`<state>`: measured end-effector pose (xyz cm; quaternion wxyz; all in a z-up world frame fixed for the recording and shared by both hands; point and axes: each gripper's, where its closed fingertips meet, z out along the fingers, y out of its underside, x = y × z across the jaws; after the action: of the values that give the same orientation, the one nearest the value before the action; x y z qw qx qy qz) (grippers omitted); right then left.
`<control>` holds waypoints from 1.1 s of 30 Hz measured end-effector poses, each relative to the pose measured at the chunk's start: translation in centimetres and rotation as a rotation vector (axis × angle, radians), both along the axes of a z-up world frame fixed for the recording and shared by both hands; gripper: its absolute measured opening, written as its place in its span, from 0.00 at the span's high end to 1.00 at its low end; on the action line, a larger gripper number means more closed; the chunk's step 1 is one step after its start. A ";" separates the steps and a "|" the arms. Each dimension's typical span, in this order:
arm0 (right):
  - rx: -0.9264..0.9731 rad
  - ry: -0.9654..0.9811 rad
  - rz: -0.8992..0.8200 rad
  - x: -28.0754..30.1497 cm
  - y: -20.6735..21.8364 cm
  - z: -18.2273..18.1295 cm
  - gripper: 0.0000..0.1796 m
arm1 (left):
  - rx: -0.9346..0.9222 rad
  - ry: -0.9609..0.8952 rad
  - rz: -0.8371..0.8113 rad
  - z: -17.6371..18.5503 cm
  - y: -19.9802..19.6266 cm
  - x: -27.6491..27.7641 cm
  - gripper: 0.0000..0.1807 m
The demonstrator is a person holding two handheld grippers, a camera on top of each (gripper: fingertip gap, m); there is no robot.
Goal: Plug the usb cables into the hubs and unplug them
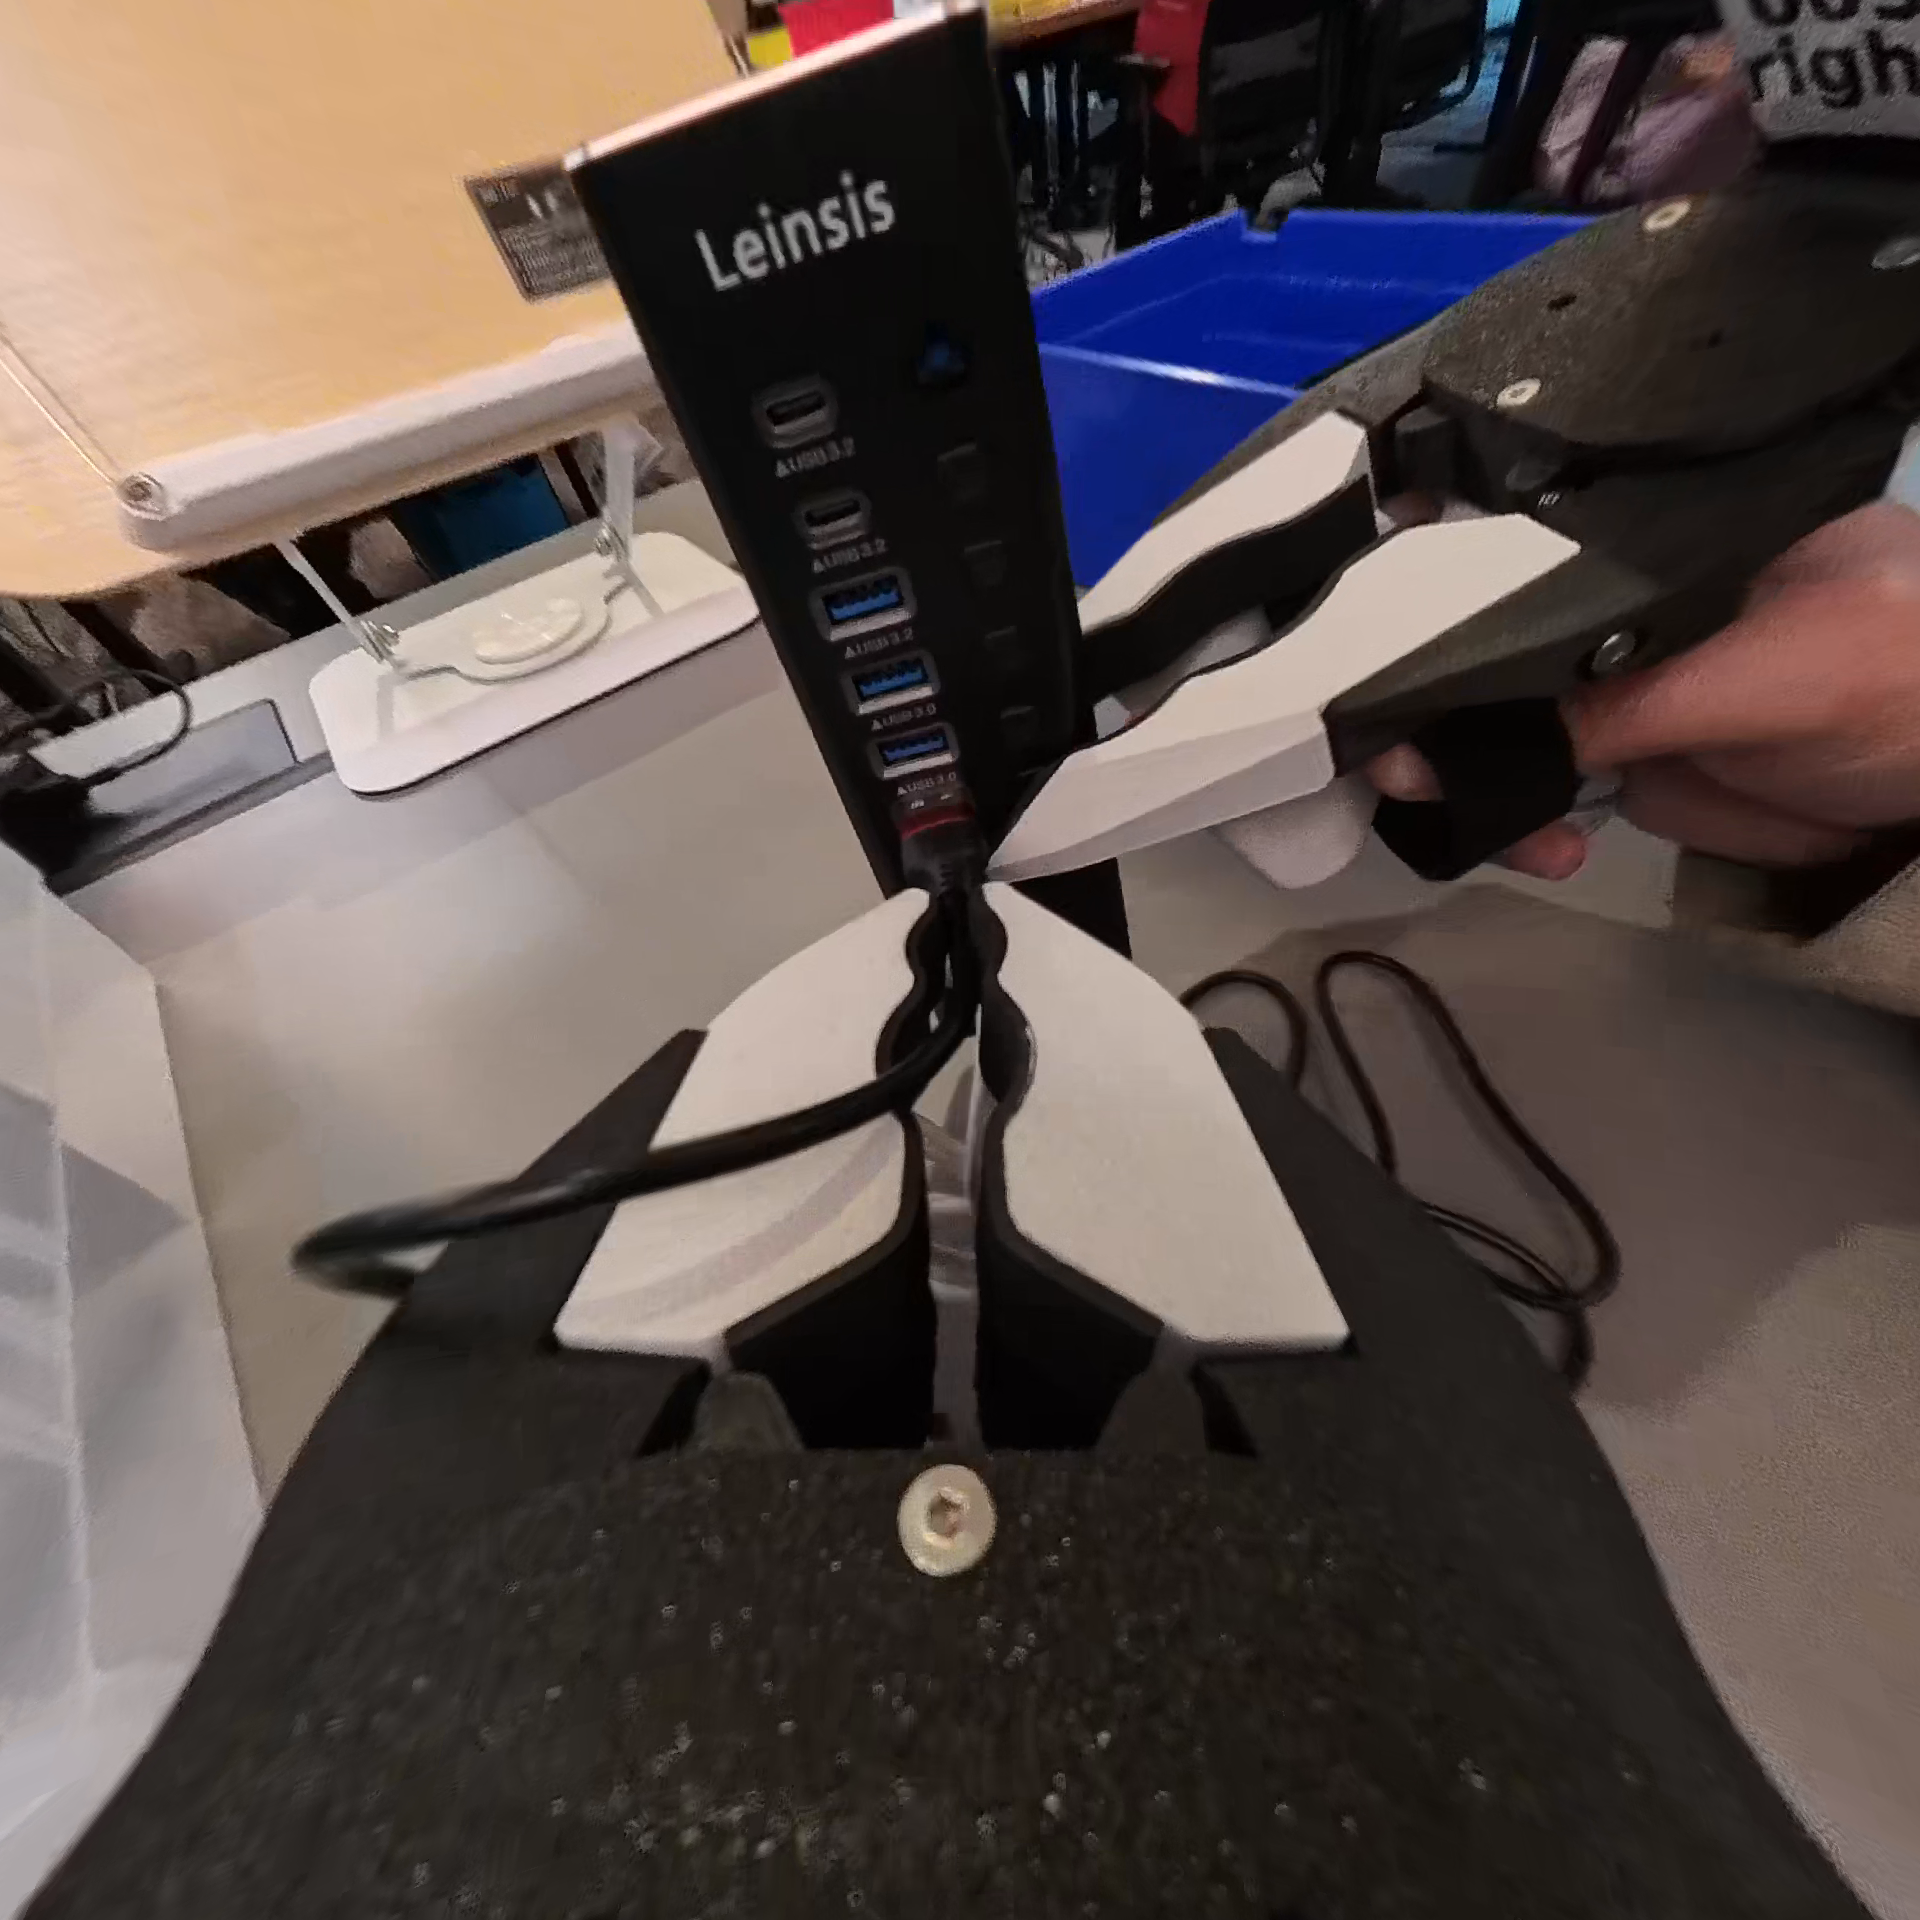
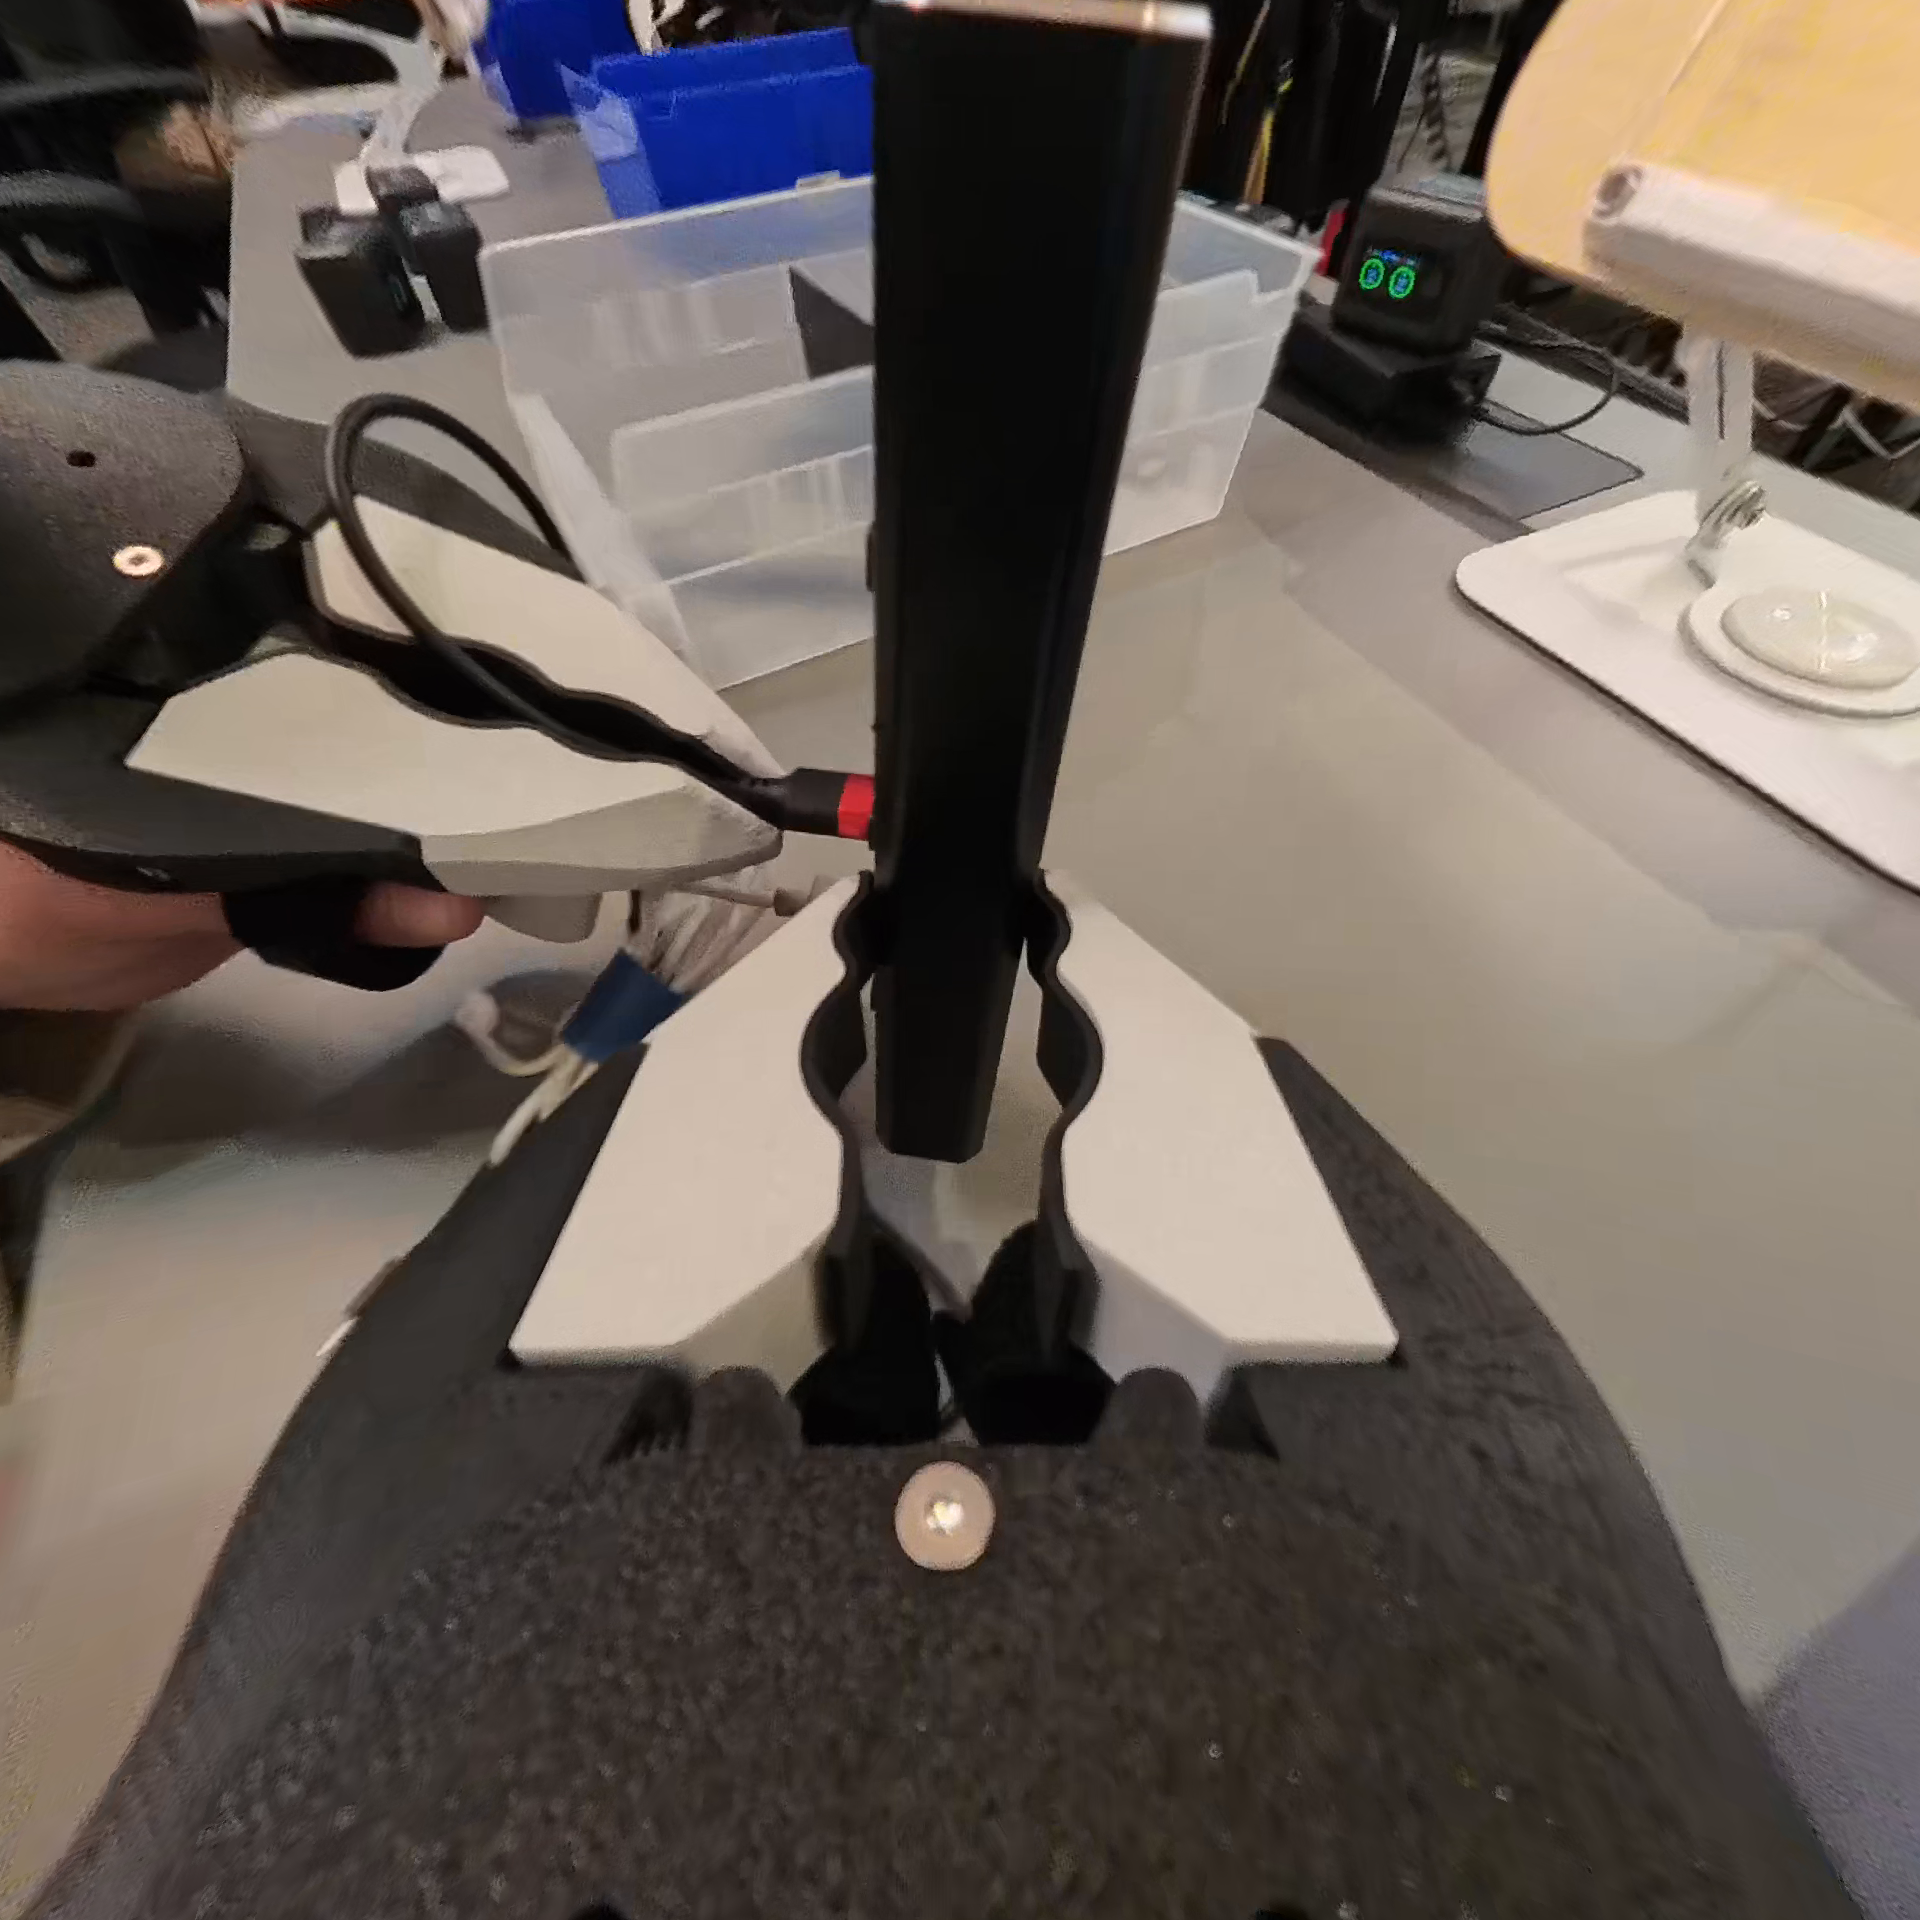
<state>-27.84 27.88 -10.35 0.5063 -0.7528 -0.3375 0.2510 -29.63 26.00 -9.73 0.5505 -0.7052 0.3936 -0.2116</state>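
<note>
A tall black USB hub (image 1: 862, 520) stands upright with a column of ports on its face. My right gripper (image 2: 951, 899) is shut on the hub's lower end (image 2: 966, 727) and holds it above the table. My left gripper (image 1: 964, 894) is shut on a black USB cable (image 1: 727, 1143) just behind its red-banded plug (image 1: 938, 826), which sits in the hub's lowest port. In the right wrist view the plug (image 2: 847, 805) enters the hub's left side, with the left gripper (image 2: 764, 821) behind it. The right gripper (image 1: 1049, 810) also shows at the hub's right edge.
A blue bin (image 1: 1195, 384) stands behind the hub. A clear plastic box (image 2: 707, 416) and black devices (image 2: 384, 270) sit further back. A white lamp base (image 2: 1714, 644) stands at the right. A thin black cable (image 1: 1455, 1122) lies looped on the grey table. A white cable bundle (image 2: 603, 1018) lies below. The tips of both grippers are at nearly the same place.
</note>
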 end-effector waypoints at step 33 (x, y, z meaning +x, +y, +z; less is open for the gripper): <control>0.129 -0.108 -0.134 1.6 4.0 -2.8 0.82 | -0.080 0.073 -0.076 -2.8 2.2 1.2 0.87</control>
<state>-26.23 31.84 -13.18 0.5505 -0.7520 -0.3286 0.1531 -28.40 28.24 -12.48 0.4988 -0.7183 0.4313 -0.2222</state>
